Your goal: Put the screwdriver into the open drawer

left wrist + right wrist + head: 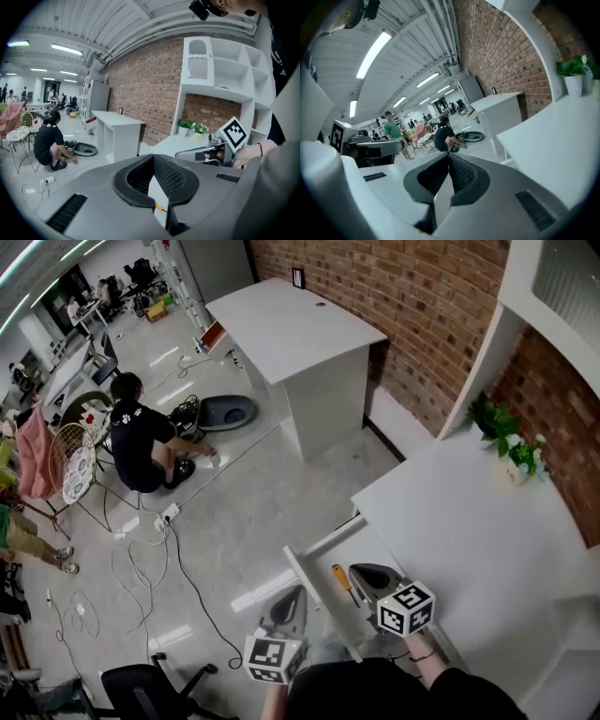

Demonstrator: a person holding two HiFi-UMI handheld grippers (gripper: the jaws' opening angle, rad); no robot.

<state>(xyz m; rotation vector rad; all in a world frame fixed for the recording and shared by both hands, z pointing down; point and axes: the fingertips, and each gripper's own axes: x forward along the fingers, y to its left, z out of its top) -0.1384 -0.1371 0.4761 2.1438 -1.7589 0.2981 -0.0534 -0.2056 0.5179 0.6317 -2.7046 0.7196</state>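
Observation:
The screwdriver [341, 580], with an orange handle, lies inside the open white drawer [314, 570] under the white counter [469, 512]. Nothing grips it. My right gripper [356, 569] hangs just right of it, above the drawer, shut and empty; its fingertips [449, 155] meet in the right gripper view. My left gripper [298, 591] is left of the drawer's front, jaws together with nothing held [153, 157]. Through the slit below its pads a bit of the orange handle [159, 206] shows. Each gripper sees the other beside it: the right gripper [206, 153] and the left gripper [370, 148].
A person [141, 439] crouches on the floor at the left near a white desk [291, 334]. Cables [141, 568] trail over the floor. An office chair [150, 682] stands at the bottom left. Potted plants [511, 442] sit at the counter's back by the brick wall.

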